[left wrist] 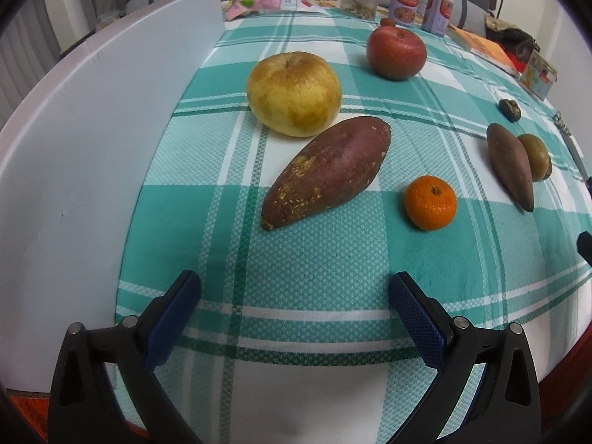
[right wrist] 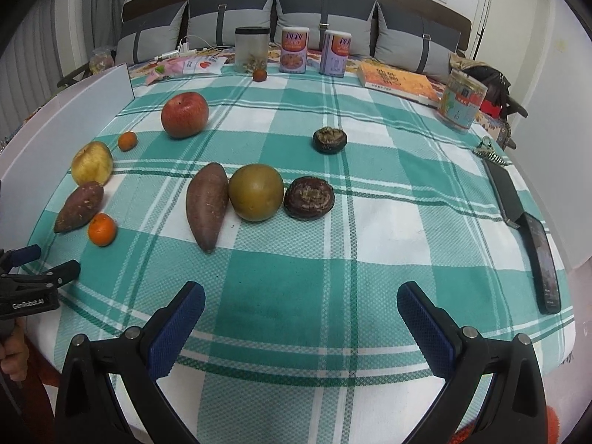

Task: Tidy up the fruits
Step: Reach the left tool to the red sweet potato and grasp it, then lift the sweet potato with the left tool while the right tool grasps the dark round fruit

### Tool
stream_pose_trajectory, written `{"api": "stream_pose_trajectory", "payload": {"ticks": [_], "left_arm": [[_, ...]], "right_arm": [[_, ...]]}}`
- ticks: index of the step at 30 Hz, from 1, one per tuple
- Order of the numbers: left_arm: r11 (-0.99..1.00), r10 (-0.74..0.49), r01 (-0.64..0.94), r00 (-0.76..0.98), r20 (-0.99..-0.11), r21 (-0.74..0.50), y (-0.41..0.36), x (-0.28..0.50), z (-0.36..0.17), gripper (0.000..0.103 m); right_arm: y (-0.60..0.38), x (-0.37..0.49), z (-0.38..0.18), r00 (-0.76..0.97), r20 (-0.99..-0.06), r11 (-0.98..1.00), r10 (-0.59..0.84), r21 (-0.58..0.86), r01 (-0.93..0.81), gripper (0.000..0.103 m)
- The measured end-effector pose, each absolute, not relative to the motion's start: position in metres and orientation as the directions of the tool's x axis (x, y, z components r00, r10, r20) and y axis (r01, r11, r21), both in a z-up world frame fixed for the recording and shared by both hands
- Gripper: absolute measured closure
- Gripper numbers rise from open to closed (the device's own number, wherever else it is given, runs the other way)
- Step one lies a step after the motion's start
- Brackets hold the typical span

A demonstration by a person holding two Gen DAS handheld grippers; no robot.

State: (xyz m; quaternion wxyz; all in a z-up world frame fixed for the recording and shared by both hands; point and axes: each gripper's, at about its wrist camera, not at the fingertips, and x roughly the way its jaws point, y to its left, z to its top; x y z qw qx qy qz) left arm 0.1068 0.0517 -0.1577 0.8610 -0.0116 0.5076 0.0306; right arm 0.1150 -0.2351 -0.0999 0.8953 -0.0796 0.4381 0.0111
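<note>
My left gripper [left wrist: 294,288] is open over the checked cloth, just short of a large sweet potato [left wrist: 327,172]. Behind that sit a yellow pear [left wrist: 294,93] and a red apple [left wrist: 396,51]; a mandarin [left wrist: 430,202] lies to its right. My right gripper [right wrist: 300,298] is open and holds nothing. Ahead of it lie a second sweet potato [right wrist: 207,205], a brownish-green round fruit [right wrist: 256,192] and a dark wrinkled fruit [right wrist: 309,198] in a row. Another dark fruit [right wrist: 329,140] sits farther back. The left gripper [right wrist: 40,270] shows at the right wrist view's left edge.
A white board [left wrist: 92,155] stands along the table's left side. Cans [right wrist: 294,50], a jar [right wrist: 251,50], a book [right wrist: 397,81] and a printed tub [right wrist: 460,100] line the far edge. A dark phone [right wrist: 542,262] and a knife-like object [right wrist: 503,192] lie at right.
</note>
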Motion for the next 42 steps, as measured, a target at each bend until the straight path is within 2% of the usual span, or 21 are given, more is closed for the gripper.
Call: {"api": "stream_pose_trajectory", "payload": {"ticks": [5, 12, 15, 18, 23, 25, 27, 30, 33, 36, 40, 42], "left_arm": [[0.997, 0.045, -0.077, 0.489, -0.871, 0.008, 0.052, 0.105, -0.159, 0.0], [1.0, -0.004, -0.003, 0.472, -0.882, -0.006, 0.056, 0.103, -0.157, 0.001], [0.996, -0.09, 0.07, 0.499, -0.862, -0.063, 0.059, 0.116, -0.141, 0.002], [0.985, -0.106, 0.169, 0.524, -0.845, -0.019, 0.051, 0.138, -0.125, 0.003], [0.968, -0.12, 0.249, 0.501, -0.857, 0.01, 0.046, 0.164, -0.127, 0.004], [0.962, -0.135, 0.275, 0.485, -0.864, 0.004, 0.045, 0.169, -0.129, 0.011], [0.951, -0.147, 0.31, 0.443, -0.884, -0.002, 0.041, 0.171, -0.137, 0.053], [0.943, -0.153, 0.333, 0.417, -0.896, -0.007, 0.037, 0.171, -0.147, 0.054], [0.948, -0.193, 0.311, 0.404, -0.894, -0.065, 0.042, 0.167, -0.145, 0.062], [0.962, -0.202, 0.249, 0.357, -0.912, -0.115, 0.049, 0.156, -0.143, 0.062], [0.972, -0.21, 0.17, 0.314, -0.926, -0.162, 0.06, 0.129, -0.142, 0.062], [0.973, -0.191, 0.189, 0.327, -0.926, -0.134, 0.058, 0.122, -0.141, 0.061]], "right_arm": [[-0.235, 0.124, -0.116, 0.614, -0.788, 0.988, -0.04, -0.123, -0.094, 0.0], [-0.245, 0.129, -0.145, 0.556, -0.831, 0.994, -0.01, -0.069, -0.086, 0.0], [-0.249, 0.128, -0.145, 0.552, -0.834, 0.995, -0.003, -0.059, -0.084, 0.0], [-0.25, 0.126, -0.146, 0.558, -0.83, 0.995, -0.001, -0.058, -0.085, 0.0], [-0.25, 0.127, -0.146, 0.553, -0.833, 0.995, 0.004, -0.053, -0.086, 0.0], [-0.25, 0.126, -0.145, 0.549, -0.836, 0.995, 0.005, -0.05, -0.085, 0.0], [-0.252, 0.124, -0.144, 0.541, -0.841, 0.996, 0.01, -0.041, -0.083, 0.0], [-0.253, 0.121, -0.139, 0.533, -0.846, 0.996, 0.035, -0.013, -0.086, 0.0], [-0.247, 0.118, -0.133, 0.538, -0.84, 0.993, 0.064, 0.003, -0.114, 0.0], [-0.248, 0.119, -0.128, 0.525, -0.846, 0.992, 0.097, 0.042, -0.115, 0.0], [-0.26, 0.122, -0.123, 0.463, -0.859, 0.976, 0.218, 0.188, -0.11, 0.001], [-0.26, 0.126, -0.113, 0.485, -0.851, 0.978, 0.201, 0.15, -0.142, 0.003]]}}
